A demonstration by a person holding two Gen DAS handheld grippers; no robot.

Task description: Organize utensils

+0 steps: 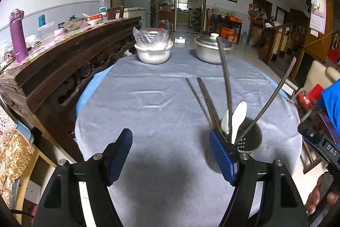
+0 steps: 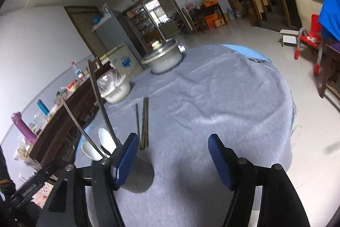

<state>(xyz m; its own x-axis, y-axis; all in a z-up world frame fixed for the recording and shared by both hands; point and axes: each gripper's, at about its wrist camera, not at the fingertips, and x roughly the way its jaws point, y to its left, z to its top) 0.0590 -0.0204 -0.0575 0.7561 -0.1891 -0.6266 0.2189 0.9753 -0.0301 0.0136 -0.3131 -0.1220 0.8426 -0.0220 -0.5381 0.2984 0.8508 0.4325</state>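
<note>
grey metal holder [image 1: 250,137] stands upright, crammed with utensils; both claws gape wide, empty

Metal holder [image 1: 251,137] upright, holding spoons [image 1: 239,118], chopsticks [image 1: 207,99].

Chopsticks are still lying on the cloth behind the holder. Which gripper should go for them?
Probably the left gripper. It is open and empty, and the chopsticks run straight up from its right finger beside the holder. The right gripper is open too, but its own left finger hides their near ends.
</note>
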